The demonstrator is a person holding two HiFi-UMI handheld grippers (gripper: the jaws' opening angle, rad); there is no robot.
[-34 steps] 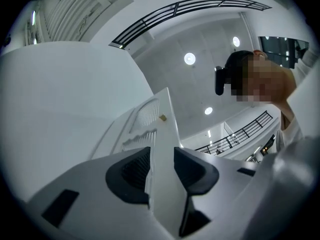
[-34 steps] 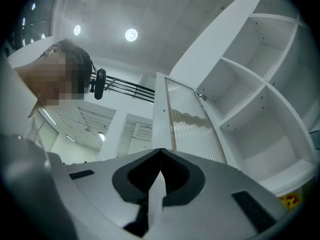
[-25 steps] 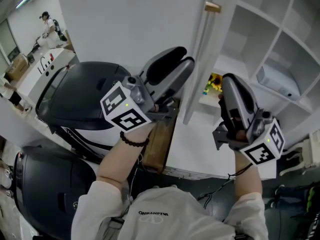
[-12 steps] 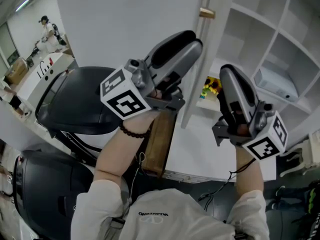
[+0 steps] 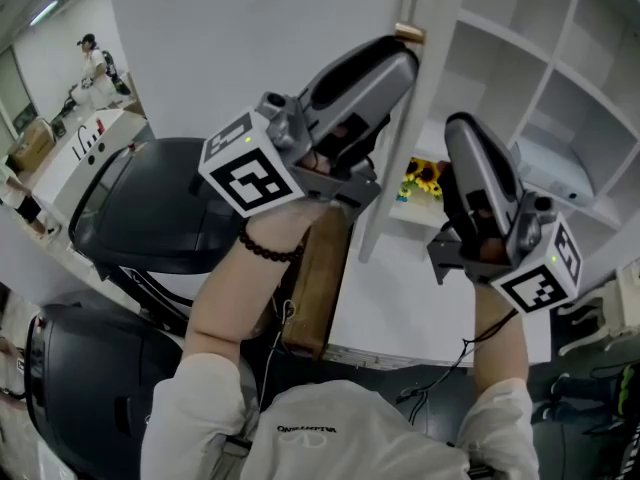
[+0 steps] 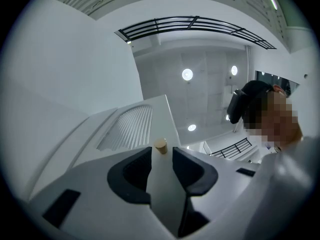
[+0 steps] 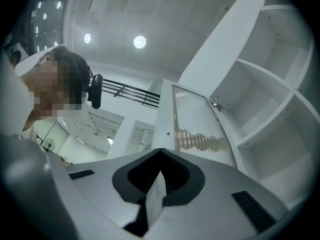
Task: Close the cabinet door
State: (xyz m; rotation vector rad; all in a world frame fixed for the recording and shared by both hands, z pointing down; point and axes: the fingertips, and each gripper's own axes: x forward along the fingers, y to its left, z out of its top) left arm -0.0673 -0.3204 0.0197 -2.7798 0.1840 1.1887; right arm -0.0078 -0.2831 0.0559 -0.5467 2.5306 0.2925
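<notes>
Brass knob [image 5: 409,34] seems nearer the left tool [image 5: 398,58], which has risen.

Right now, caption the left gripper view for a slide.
Left gripper, jaws apart, aimed at the small brass knob at the edge of the open cabinet door.

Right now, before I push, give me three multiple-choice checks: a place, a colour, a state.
1. The knob sits: A just past the tips of the left gripper; B on the floor; C inside a drawer.
2. The knob is: A black; B brass; C red.
3. The cabinet door is: A shut; B open; C missing.
A: it shows between the parted jaws. B: it gleams gold. B: it stands edge-on, shelves exposed.
</notes>
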